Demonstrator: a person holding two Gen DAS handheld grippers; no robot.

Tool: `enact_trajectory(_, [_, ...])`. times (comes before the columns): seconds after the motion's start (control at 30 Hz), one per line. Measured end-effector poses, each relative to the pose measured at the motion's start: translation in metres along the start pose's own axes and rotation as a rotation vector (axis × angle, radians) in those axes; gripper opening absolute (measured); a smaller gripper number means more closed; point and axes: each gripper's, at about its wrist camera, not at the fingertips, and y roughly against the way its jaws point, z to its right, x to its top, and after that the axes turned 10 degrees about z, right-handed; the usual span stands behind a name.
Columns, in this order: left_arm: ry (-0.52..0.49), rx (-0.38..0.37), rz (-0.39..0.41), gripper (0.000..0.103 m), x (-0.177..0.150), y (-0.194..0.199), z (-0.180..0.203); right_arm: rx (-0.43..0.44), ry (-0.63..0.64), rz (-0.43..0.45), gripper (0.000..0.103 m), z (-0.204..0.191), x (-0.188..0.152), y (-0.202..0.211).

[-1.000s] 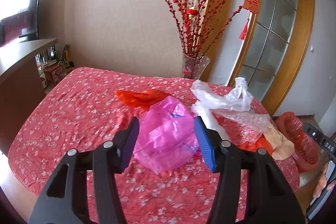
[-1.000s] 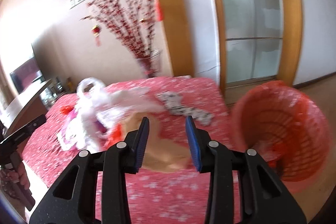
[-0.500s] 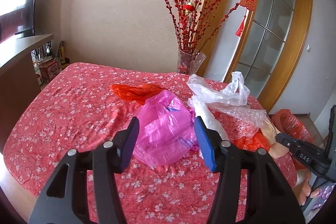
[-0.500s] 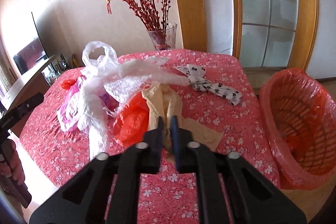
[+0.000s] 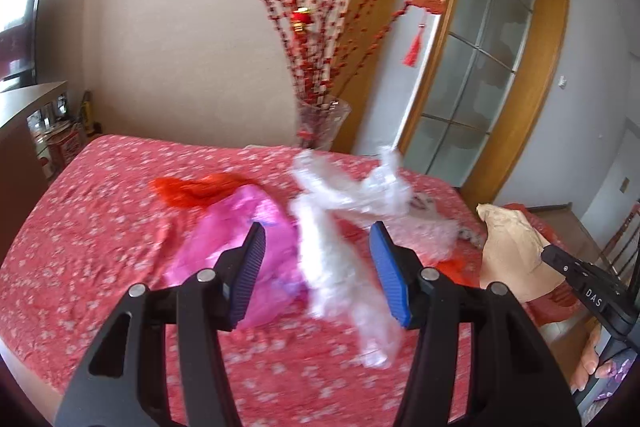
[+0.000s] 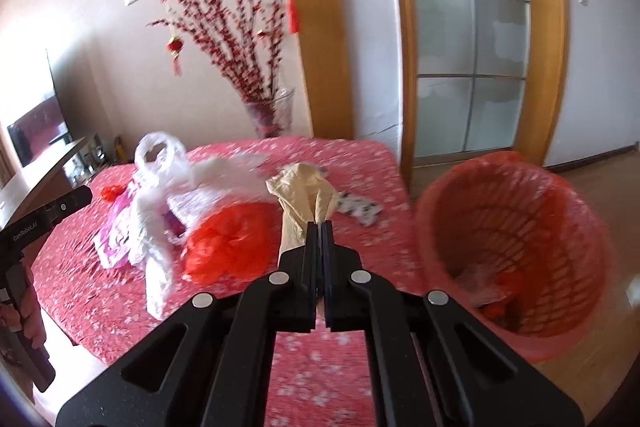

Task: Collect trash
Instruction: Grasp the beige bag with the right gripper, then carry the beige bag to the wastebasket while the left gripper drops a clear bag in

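Right gripper [image 6: 320,227]: clenched on the beige paper bag [image 6: 304,199], which hangs lifted off the surface near its right edge. Left gripper [image 5: 318,267]: jaws apart, nothing between the pads, hovering over the white plastic bag [image 5: 340,227] and pink plastic bag [image 5: 240,227] at mid-surface. Red plastic bag [image 6: 228,243]: lying on the surface just beside the beige one. Orange lined basket [image 6: 516,251]: standing on the floor off the right edge, some trash already inside. Step in hand: first lift complete, carry pending. Next move likely calls for swinging the beige bag over the basket rim, then letting go.
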Motion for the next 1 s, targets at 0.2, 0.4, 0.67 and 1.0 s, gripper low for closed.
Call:
enact_trajectory(0.2, [-0.072, -0.032, -0.007, 0.058, 0.013, -0.028, 0.040, -0.039, -0.033, 0.015, 0.003, 0.022, 0.002, 0.008])
enact_trajectory(0.4, [-0.152, 0.027, -0.073, 0.058, 0.009, -0.068, 0.060, -0.055, -0.034, 0.004, 0.003, 0.032, -0.002, 0.009])
enact_trajectory(0.67, [-0.106, 0.001, -0.141, 0.003, 0.016, -0.100, 0.048, -0.069, -0.041, 0.021, 0.003, 0.044, 0.003, 0.014])
enact_trajectory(1.0, [-0.063, -0.107, -0.013, 0.002, 0.068, -0.058, 0.063, -0.078, -0.038, 0.084, 0.003, 0.055, 0.026, 0.028])
